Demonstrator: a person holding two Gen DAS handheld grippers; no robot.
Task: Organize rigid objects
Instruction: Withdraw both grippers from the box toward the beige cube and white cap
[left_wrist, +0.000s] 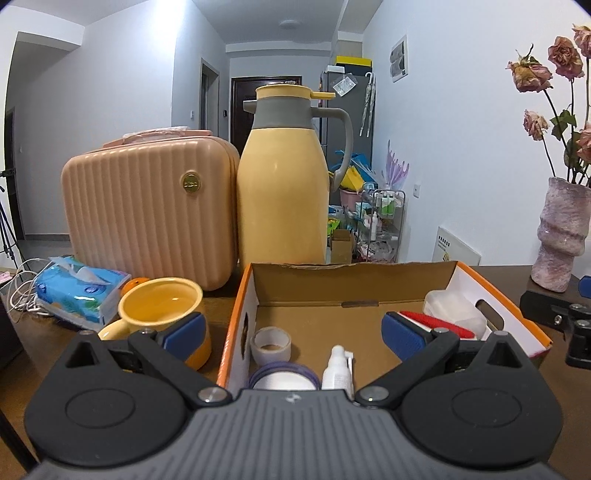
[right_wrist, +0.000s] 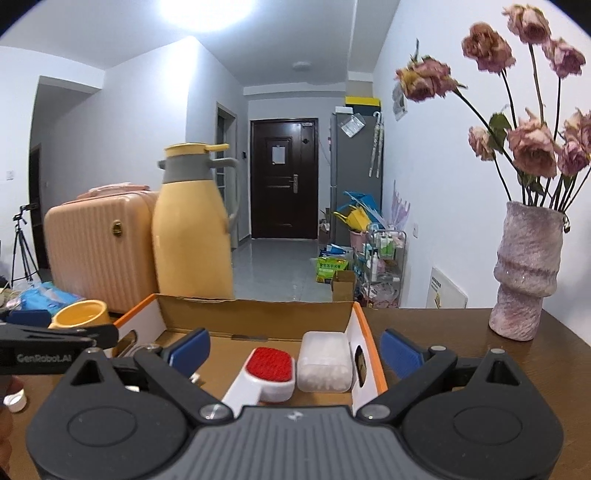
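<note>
Inside the cardboard box (right_wrist: 258, 321) — lint brush (right_wrist: 271, 369) between the right gripper (right_wrist: 295, 350)'s wide-spread, empty fingers.

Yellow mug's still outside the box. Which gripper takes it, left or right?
Left, probably. The left gripper has open, empty jaws, and the yellow mug sits right by its left finger, beside the cardboard box. The right gripper, also open, faces the box's right side, far from the mug.

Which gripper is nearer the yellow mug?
Left. The left gripper has one finger right beside the yellow mug, outside the box. The right gripper is over the box's far side, near the red brush.
</note>
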